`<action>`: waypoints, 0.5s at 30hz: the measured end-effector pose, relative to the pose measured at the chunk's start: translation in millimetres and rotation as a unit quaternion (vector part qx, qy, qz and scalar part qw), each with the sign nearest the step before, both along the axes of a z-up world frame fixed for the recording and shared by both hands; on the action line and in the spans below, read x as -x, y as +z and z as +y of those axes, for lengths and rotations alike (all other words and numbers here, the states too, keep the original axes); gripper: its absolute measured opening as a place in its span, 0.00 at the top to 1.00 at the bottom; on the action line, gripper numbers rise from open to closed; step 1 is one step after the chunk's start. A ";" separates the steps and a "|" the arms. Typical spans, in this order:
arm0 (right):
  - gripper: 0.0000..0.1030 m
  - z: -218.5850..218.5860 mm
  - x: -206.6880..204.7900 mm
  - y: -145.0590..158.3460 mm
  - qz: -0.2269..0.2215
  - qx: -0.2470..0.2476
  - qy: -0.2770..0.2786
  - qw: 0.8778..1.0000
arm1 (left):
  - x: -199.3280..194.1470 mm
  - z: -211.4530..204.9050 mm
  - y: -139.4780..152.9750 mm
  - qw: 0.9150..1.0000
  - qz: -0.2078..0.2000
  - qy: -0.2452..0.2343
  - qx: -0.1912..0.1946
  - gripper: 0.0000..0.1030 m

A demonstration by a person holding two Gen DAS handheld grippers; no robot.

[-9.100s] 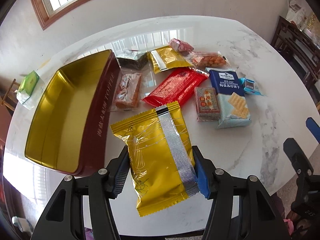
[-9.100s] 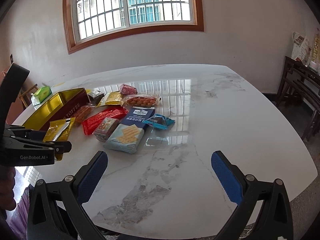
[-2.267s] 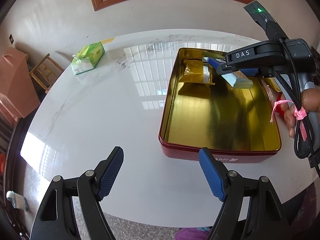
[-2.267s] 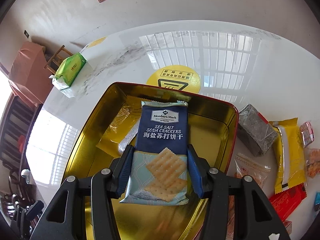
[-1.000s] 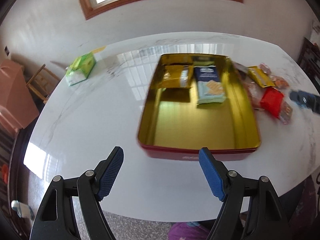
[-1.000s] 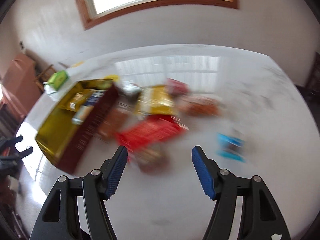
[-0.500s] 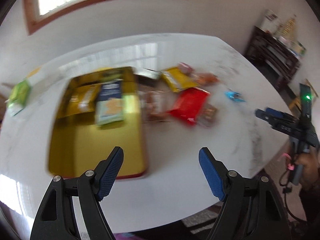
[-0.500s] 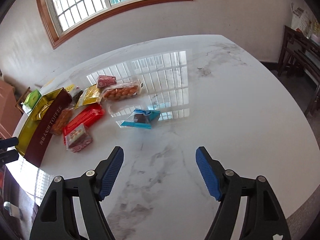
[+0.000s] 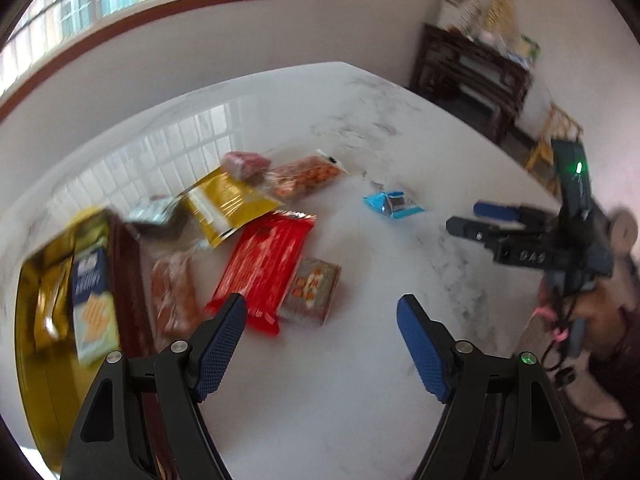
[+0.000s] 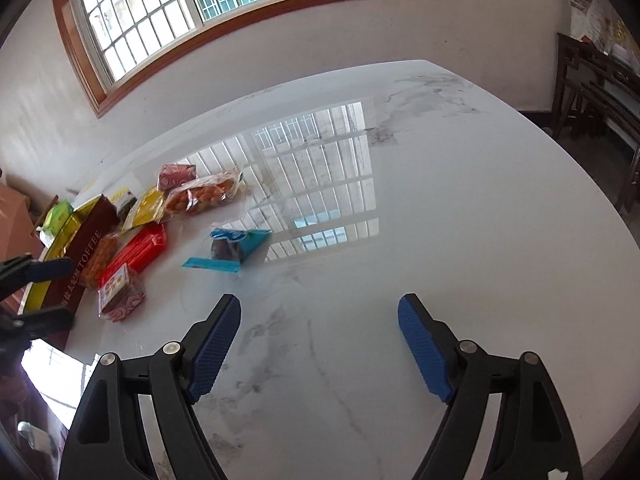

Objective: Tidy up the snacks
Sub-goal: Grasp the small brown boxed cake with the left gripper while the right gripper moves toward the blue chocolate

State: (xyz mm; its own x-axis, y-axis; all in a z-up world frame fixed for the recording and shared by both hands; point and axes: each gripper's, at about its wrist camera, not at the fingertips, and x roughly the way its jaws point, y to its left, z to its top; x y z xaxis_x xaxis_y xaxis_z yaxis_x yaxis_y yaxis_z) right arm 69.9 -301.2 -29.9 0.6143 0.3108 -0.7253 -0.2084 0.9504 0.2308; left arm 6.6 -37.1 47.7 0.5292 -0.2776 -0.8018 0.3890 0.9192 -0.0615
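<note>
Both sets of jaws spread wide, holding nothing. Blue snack packet (image 10: pixel 230 250) lying far-left of the right gripper (image 10: pixel 319 346), long axis crosswise. Nearer the right gripper than the left gripper (image 9: pixel 322 346).

A wood-framed window (image 10: pixel 192 12) overlooks the marble table (image 10: pixel 440 200) beside a dark sideboard (image 9: pixel 472 68).

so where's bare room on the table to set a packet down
Bare marble table lies right of the small blue wrapped snack, out to the far edge. Crowded: between that snack and the dark red toffee tin, around the flat red packet.
</note>
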 end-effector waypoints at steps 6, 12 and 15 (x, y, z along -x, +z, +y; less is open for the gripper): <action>0.22 -6.2 -4.0 0.4 0.003 -0.022 -0.001 1.000 | -19.1 -11.8 -17.5 0.999 0.023 -0.025 -0.027 0.48; 0.21 -8.1 -5.6 0.4 0.004 -0.035 0.002 0.999 | -34.0 -9.4 -31.0 0.998 0.050 -0.034 -0.024 0.51; 0.20 -8.4 -6.5 0.4 0.004 -0.041 0.004 0.999 | -39.6 -12.6 -40.1 0.997 0.059 -0.035 -0.038 0.51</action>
